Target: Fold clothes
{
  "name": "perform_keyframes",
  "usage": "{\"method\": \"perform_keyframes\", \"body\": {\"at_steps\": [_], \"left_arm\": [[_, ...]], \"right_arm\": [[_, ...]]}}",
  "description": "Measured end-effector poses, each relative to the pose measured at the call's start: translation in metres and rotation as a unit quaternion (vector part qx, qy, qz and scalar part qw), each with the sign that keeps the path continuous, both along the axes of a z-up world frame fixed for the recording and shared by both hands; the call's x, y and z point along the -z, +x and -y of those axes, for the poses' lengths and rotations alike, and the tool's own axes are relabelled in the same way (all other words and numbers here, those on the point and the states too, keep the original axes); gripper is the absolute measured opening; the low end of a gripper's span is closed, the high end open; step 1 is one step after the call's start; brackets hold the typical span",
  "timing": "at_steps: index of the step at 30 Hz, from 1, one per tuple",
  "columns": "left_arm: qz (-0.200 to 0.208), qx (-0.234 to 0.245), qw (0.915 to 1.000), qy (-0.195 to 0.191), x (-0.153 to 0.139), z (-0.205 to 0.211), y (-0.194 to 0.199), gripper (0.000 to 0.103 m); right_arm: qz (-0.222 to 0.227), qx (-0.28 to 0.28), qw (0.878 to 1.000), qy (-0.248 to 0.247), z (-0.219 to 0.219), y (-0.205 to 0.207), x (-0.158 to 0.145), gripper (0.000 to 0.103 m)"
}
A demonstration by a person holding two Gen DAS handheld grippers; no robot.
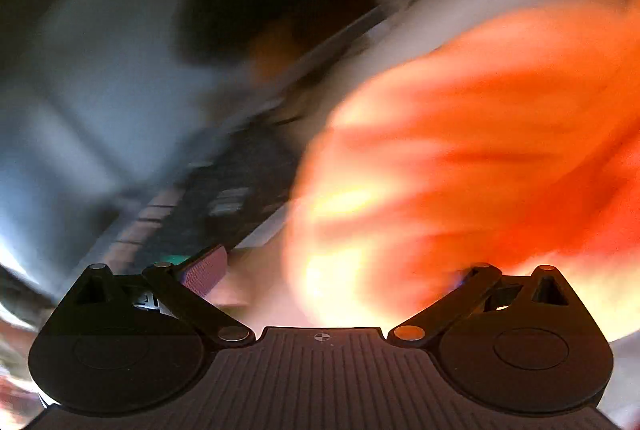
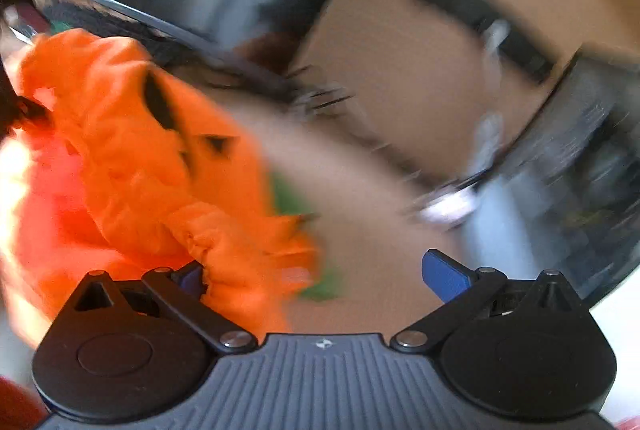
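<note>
My left claw (image 1: 332,274) is gaping wide, gripping nothing; my right claw (image 2: 320,274) likewise. The orange cloth (image 2: 160,166) is bunching, rumpled, over its left finger.

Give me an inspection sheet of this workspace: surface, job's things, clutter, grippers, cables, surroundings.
Surface: tan tabletop, blurred by motion.
Job's things: orange garment, crumpled, not folded; it also fills the right of the left wrist view.
Clutter: a green patch beside the garment, too blurred to identify.
Grippers: left hand-held gripper open, cloth in front of it, contact unclear; right hand-held gripper open, cloth bunched against its left finger, blue right finger bare.
Cables: nothing seen for certain; dark streaks are too blurred.
Surroundings: dark and grey shapes beyond the table edge, unreadable.
</note>
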State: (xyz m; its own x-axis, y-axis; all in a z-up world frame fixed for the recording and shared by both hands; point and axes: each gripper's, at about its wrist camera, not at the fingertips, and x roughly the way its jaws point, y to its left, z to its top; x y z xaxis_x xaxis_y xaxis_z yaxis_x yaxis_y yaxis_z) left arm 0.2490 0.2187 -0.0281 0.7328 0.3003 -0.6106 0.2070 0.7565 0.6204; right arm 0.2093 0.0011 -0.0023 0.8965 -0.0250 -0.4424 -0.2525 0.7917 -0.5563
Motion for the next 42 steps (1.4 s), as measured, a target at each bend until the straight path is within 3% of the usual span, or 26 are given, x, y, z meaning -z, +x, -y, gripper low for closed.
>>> {"method": "perform_keyframes", "body": {"at_steps": [2,4,6,8,10,12,14,19,23,27,29,30,31,33,34,35,36,38,39,40,42], "left_arm": [[0.042,0.016,0.9988,-0.02,-0.043,-0.011,-0.004,0.103],[0.095,0.037,0.9929,-0.061,-0.103,-0.015,-0.009,0.103],[0.16,0.062,0.9812,-0.088,-0.159,-0.011,-0.02,0.103],[0.235,0.086,0.9637,-0.093,-0.209,-0.004,-0.036,0.103],[0.291,0.1,0.9491,-0.07,-0.233,0.007,-0.049,0.103],[0.323,0.115,0.9381,-0.049,-0.243,0.019,-0.058,0.103],[0.333,0.117,0.9351,-0.035,-0.24,0.03,-0.054,0.103],[0.3,0.093,0.9485,-0.038,-0.224,0.035,0.002,0.103],[0.308,0.054,0.9491,-0.037,-0.225,0.043,0.038,0.103],[0.373,0.029,0.9249,-0.067,-0.255,0.047,0.028,0.103],[0.376,0.041,0.9211,-0.091,-0.256,0.046,0.009,0.103],[0.366,0.047,0.9239,-0.1,-0.246,0.046,0.0,0.103],[0.354,0.052,0.9275,-0.108,-0.234,0.048,-0.009,0.103],[0.296,0.063,0.9455,-0.121,-0.19,0.052,-0.024,0.103],[0.251,0.066,0.9564,-0.134,-0.16,0.053,-0.029,0.103],[0.18,0.068,0.9686,-0.157,-0.124,0.053,-0.032,0.103],[0.102,0.07,0.9755,-0.182,-0.085,0.052,-0.034,0.103],[-0.051,0.051,0.9738,-0.215,-0.01,0.049,-0.039,0.103],[-0.104,0.049,0.9679,-0.224,0.019,0.048,-0.047,0.103],[-0.129,0.057,0.9637,-0.227,0.033,0.047,-0.056,0.103],[-0.154,0.08,0.9561,-0.236,0.047,0.046,-0.071,0.103]], "right_arm": [[0.087,0.014,0.995,-0.057,0.014,-0.004,-0.023,0.103],[0.144,0.017,0.988,-0.059,0.032,-0.008,-0.064,0.103],[0.191,0.011,0.98,-0.055,0.042,-0.015,-0.101,0.103],[0.237,0.002,0.97,-0.053,0.051,-0.023,-0.135,0.103],[0.282,-0.006,0.958,-0.052,0.059,-0.031,-0.169,0.103],[0.316,-0.02,0.947,-0.052,0.064,-0.038,-0.189,0.103],[0.336,-0.03,0.94,-0.059,0.065,-0.037,-0.196,0.103],[0.358,-0.028,0.927,-0.108,0.057,0.013,-0.179,0.103],[0.415,-0.004,0.898,-0.147,0.044,0.068,-0.182,0.103],[0.496,0.029,0.855,-0.15,0.044,0.086,-0.223,0.103],[0.514,0.031,0.845,-0.143,0.046,0.076,-0.234,0.103],[0.513,0.031,0.846,-0.14,0.047,0.068,-0.233,0.103],[0.508,0.029,0.85,-0.135,0.049,0.059,-0.227,0.103],[0.478,0.013,0.869,-0.124,0.052,0.037,-0.197,0.103],[0.447,0.006,0.886,-0.121,0.052,0.024,-0.173,0.103],[0.41,0.0,0.905,-0.118,0.052,0.011,-0.146,0.103],[0.352,-0.001,0.929,-0.114,0.051,0.0,-0.115,0.103],[0.176,0.006,0.979,-0.1,0.051,-0.011,-0.051,0.103],[0.073,0.009,0.993,-0.096,0.053,-0.016,-0.017,0.103],[-0.002,0.013,0.996,-0.092,0.054,-0.022,0.009,0.103],[-0.081,0.024,0.994,-0.073,0.055,-0.04,0.036,0.103]]}}
